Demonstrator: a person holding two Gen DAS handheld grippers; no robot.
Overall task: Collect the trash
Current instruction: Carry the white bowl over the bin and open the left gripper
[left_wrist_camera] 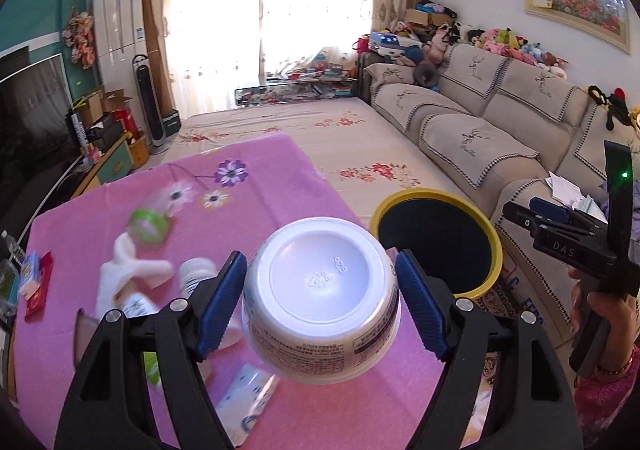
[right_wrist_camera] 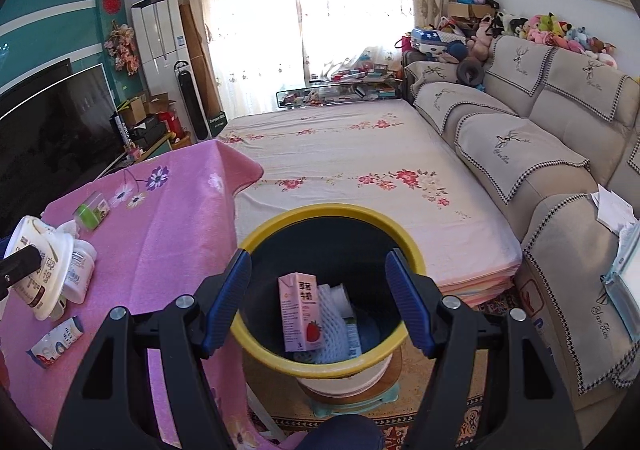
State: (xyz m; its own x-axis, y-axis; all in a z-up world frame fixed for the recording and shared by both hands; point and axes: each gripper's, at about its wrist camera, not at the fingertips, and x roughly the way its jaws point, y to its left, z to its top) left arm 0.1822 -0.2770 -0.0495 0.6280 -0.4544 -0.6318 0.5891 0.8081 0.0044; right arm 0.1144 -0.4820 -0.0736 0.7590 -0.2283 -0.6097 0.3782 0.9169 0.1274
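My left gripper (left_wrist_camera: 320, 302) is shut on a white plastic bowl (left_wrist_camera: 322, 298), bottom toward the camera, held above the pink tablecloth (left_wrist_camera: 280, 178). The bowl also shows in the right wrist view (right_wrist_camera: 38, 266) at the far left. The yellow-rimmed bin (left_wrist_camera: 440, 238) stands just right of the table. My right gripper (right_wrist_camera: 318, 298) is open and empty above the bin (right_wrist_camera: 256, 338). A pink strawberry milk carton (right_wrist_camera: 300, 314) and white foam netting (right_wrist_camera: 332, 330) lie inside. It shows in the left wrist view (left_wrist_camera: 560, 238) at the right.
On the table lie a green-lidded tub (right_wrist_camera: 92, 210), a white jar (right_wrist_camera: 82, 270), a wrapper (right_wrist_camera: 56, 342), and crumpled white paper (left_wrist_camera: 128, 270). A floral mattress (right_wrist_camera: 360, 170) lies beyond; a sofa (right_wrist_camera: 540, 154) runs along the right.
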